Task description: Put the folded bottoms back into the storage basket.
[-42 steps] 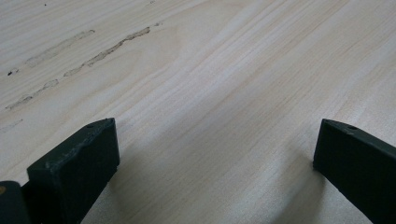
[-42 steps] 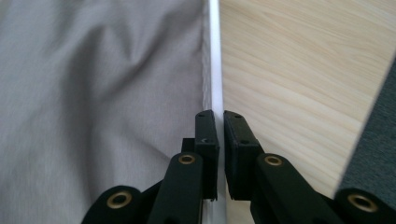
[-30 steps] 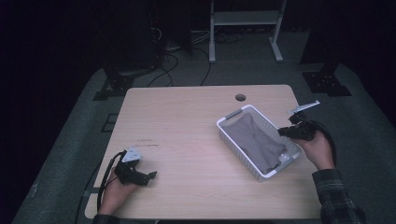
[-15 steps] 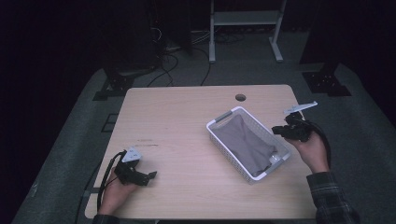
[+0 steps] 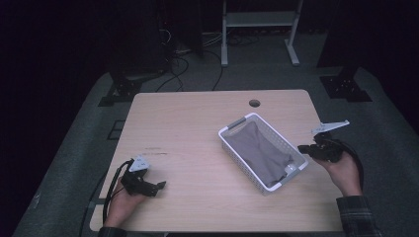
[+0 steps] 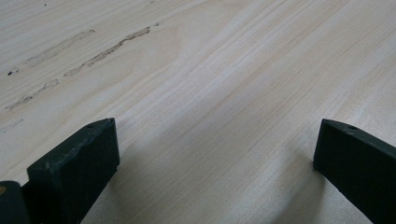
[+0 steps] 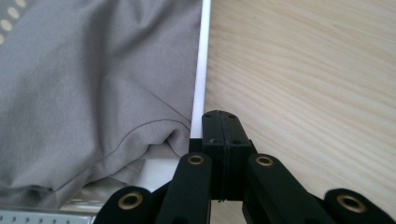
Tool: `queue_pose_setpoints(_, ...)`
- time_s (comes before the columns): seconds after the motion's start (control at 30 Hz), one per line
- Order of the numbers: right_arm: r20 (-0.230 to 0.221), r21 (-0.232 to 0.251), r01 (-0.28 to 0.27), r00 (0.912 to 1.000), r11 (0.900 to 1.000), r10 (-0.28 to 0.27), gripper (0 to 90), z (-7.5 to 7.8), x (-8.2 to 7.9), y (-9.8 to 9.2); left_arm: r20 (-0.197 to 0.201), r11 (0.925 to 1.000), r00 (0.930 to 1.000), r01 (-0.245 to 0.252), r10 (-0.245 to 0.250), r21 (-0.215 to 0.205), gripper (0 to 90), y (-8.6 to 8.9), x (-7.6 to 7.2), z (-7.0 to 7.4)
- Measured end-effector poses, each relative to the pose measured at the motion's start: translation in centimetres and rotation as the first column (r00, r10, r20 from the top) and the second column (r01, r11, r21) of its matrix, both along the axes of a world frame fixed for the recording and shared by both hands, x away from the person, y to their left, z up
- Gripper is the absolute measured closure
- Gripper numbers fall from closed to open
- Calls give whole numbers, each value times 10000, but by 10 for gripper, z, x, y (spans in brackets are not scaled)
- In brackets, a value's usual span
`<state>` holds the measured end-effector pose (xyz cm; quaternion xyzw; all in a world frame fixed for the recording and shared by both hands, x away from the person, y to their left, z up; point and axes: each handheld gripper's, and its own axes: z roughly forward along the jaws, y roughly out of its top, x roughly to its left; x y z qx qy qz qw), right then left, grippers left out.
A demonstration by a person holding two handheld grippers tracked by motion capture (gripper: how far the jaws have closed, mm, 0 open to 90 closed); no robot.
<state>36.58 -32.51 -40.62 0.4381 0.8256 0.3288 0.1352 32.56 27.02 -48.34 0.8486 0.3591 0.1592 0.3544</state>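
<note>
Basket (image 5: 263, 152) with grey cloth (image 5: 261, 152) slid left since earlier; right gripper (image 5: 307, 148) fingers clenched at its rim; left gripper (image 5: 157, 186) fingers released, resting on bench (image 5: 188, 128).

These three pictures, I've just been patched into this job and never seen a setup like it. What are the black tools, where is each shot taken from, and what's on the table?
There is no robot here: a person holds a hand tool with two black jaws in each hand. The high view looks down on a wooden table. The left gripper rests near the table's front left corner, and the left gripper view shows its jaws wide apart over bare wood. The right gripper sits at the right side of a white basket that holds a grey cloth. The right gripper view looks along its jaws, which are pressed together right at the basket's white rim. Whether they pinch that rim I cannot tell.
</note>
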Motion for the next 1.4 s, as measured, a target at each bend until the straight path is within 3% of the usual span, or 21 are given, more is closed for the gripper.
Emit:
queue_pose_setpoints(0.23, 15, 174, -293, 9996, 9994, 293, 898, -2, -8, 4, 0, 10000, 10000, 0, 0, 0, 0, 0, 0, 0)
queue_pose_setpoints(0.4, -55, 152, -769, 9970, 9969, 770, 898, -3, -14, 19, 1, 10000, 10000, 1, -1, -2, 0, 0, 0, 0)
queue_pose_setpoints(0.57, 56, 8, -1458, 9893, 9893, 1457, 898, 0, -21, 38, 3, 10000, 10000, 2, -2, 1, 0, 0, 0, 0)
queue_pose_setpoints(1.13, 143, 67, -2683, 9633, 9633, 2682, 898, 2, -39, 75, 2, 10000, 10000, 1, -1, 0, 0, 0, 0, 0)
queue_pose_setpoints(1.27, 314, 160, -2598, 9653, 9655, 2592, 896, 0, -38, 75, 0, 10000, 10000, 0, 0, -1, 0, 0, 0, 0)
queue_pose_setpoints(1.4, 493, 291, -2201, 9746, 9750, 2185, 755, -3, -35, 69, -1, 10000, 10000, 0, 0, -1, 0, 0, 0, 0)
